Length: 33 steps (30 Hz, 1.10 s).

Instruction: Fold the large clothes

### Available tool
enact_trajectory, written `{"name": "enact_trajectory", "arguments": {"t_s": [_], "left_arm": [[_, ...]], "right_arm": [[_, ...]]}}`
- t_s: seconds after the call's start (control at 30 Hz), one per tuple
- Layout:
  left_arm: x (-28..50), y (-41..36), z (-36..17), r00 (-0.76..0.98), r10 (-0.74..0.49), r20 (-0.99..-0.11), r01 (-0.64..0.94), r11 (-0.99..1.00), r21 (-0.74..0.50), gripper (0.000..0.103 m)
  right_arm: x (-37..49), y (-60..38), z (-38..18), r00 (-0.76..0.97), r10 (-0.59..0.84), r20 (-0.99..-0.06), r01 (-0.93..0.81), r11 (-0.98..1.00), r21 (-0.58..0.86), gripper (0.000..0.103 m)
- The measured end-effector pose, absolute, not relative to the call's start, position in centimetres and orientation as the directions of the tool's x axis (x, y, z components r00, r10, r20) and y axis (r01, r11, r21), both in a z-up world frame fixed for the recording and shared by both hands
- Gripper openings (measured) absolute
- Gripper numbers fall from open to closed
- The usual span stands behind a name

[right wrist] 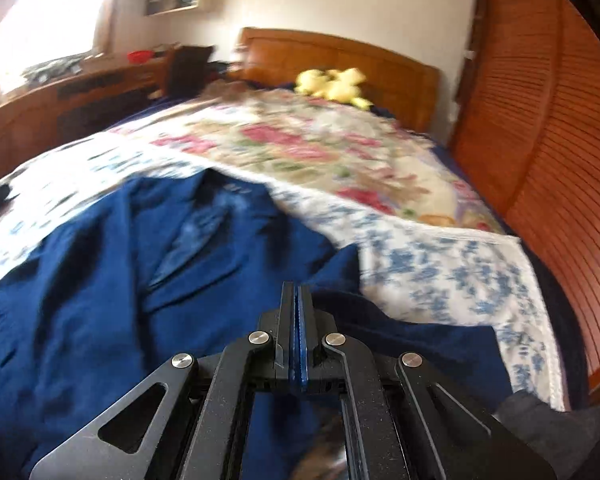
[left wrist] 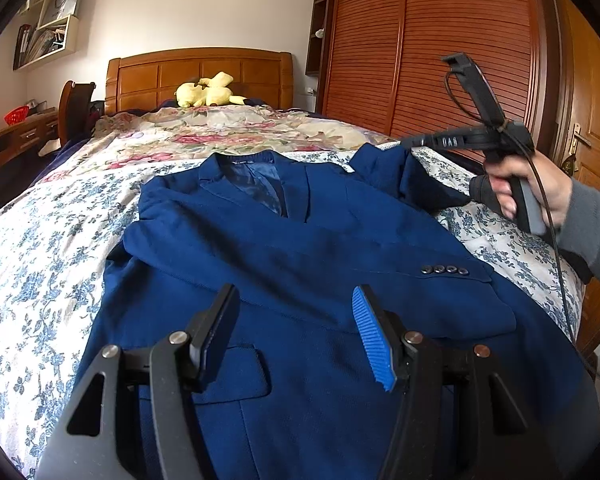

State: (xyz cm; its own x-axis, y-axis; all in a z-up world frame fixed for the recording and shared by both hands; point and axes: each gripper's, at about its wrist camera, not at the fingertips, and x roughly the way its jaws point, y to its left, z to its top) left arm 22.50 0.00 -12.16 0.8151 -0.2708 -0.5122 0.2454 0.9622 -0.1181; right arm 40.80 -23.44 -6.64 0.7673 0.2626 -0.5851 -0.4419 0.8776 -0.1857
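1. A dark blue woven suit jacket (left wrist: pixel 300 248) is lying face up across the near half of a bed covered by a white sheet printed with blue flowers (left wrist: pixel 40 280), its collar pointing toward the wooden headboard (left wrist: pixel 198 76) and its hem reaching the near edge of the bed.
2. One sleeve, with four dark buttons at its cuff (left wrist: pixel 444 270), is already lying folded across the jacket's front; judging from this, the fold is only beginning.
3. The other sleeve (left wrist: pixel 400 176) is lying bunched near the sheet's right edge, and the body is showing no lengthwise or crosswise fold, so most of the work is probably remaining.
4. The left gripper (left wrist: pixel 296 332) is hovering over the lower front of the jacket with its jaws spread and nothing between them.
5. The right gripper (right wrist: pixel 298 312), held by a hand in a grey sleeve (left wrist: pixel 528 188), is showing its blue pads pressed together; no cloth is visible between them, and it is standing above the bunched sleeve.
6. The right wrist view is blurring, so finer detail there is hard to read.
7. A pink-flowered quilt (left wrist: pixel 228 128) and a yellow plush toy (left wrist: pixel 208 92) are sitting toward the headboard, well apart from the jacket.
8. A slatted wooden wardrobe (left wrist: pixel 440 40) is standing close along the bed's right edge, likely limiting room on that side.
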Motion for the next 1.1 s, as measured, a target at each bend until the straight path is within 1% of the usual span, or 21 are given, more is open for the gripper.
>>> {"name": "enact_trajectory", "arguments": {"t_s": [0.13,0.27,0.3,0.37,0.4,0.43,0.53,0.67,0.9,1.1], "left_arm": [[22.5,0.0,-12.2,0.815,-0.272,-0.512,0.247,0.962,-0.117,0.058],[22.5,0.0,-12.2,0.815,-0.271,-0.511,0.247,0.962,-0.117,0.058],[22.5,0.0,-12.2,0.816,-0.271,-0.511,0.246,0.962,-0.117,0.058],[22.5,-0.1,-12.2,0.815,-0.271,-0.512,0.247,0.962,-0.116,0.058],[22.5,0.0,-12.2,0.815,-0.271,-0.512,0.247,0.962,-0.115,0.058],[22.5,0.0,-12.2,0.815,-0.27,-0.512,0.247,0.962,-0.115,0.058],[22.5,0.0,-12.2,0.815,-0.271,-0.512,0.247,0.962,-0.116,0.058],[22.5,0.0,-12.2,0.815,-0.272,-0.512,0.246,0.962,-0.119,0.058],[22.4,-0.1,-12.2,0.814,-0.272,-0.513,0.249,0.962,-0.115,0.058],[22.5,0.0,-12.2,0.811,-0.273,-0.517,0.249,0.961,-0.117,0.058]], "right_arm": [[39.4,-22.3,-8.6,0.707,0.286,-0.647,-0.481,0.865,-0.144,0.0],[38.1,-22.6,-9.3,0.7,0.278,-0.658,-0.468,0.874,-0.128,0.0],[37.8,-22.8,-9.2,0.704,0.277,-0.654,-0.464,0.877,-0.128,0.005],[37.4,-23.3,-8.7,0.727,0.252,-0.638,-0.438,0.887,-0.149,0.025],[37.5,-23.9,-8.4,0.741,0.235,-0.629,-0.418,0.895,-0.159,0.046],[37.7,-24.5,-8.2,0.751,0.225,-0.621,-0.402,0.902,-0.159,0.054],[38.7,-26.1,-7.8,0.767,0.184,-0.615,-0.349,0.924,-0.159,0.054],[40.7,-28.5,-8.4,0.763,0.133,-0.632,-0.283,0.949,-0.142,0.055],[43.6,-32.2,-10.9,0.736,0.024,-0.676,-0.162,0.976,-0.142,0.055],[45.8,-34.6,-13.6,0.69,-0.06,-0.721,-0.068,0.987,-0.148,0.062]]}}
